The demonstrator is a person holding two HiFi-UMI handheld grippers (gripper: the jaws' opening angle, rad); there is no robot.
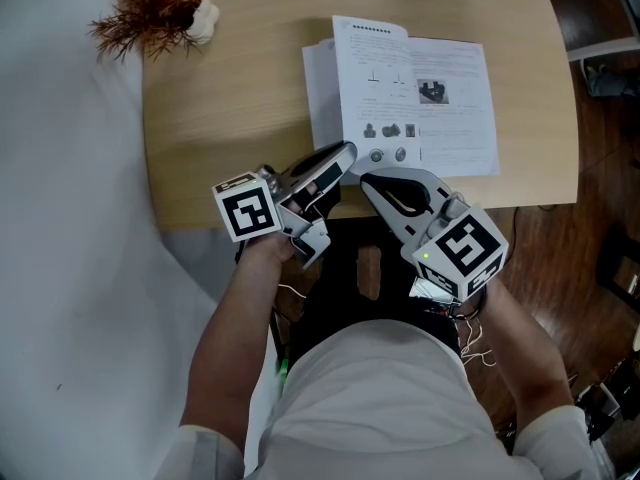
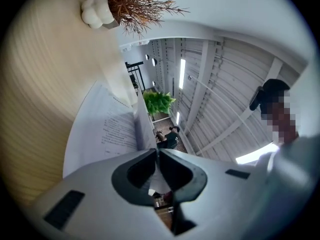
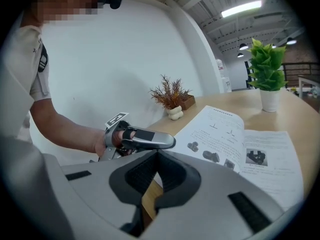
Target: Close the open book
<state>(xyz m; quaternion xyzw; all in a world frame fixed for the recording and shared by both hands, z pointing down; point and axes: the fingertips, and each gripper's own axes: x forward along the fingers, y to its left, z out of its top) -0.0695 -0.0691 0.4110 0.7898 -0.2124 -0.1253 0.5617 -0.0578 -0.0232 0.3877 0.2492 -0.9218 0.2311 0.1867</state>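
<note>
An open book with printed pages and small pictures lies on the round wooden table, one left page standing partly raised. My left gripper is shut and empty, its tip at the book's near left corner; the left gripper view shows its jaws closed in front of the text page. My right gripper sits just beside it at the table's front edge, shut with nothing held. In the right gripper view its closed tips point at the book, with the left gripper close ahead.
A dried brown plant in a white vase stands at the table's far left. A green plant in a white pot stands beyond the book. The table's front edge runs under both grippers. Dark floor lies to the right.
</note>
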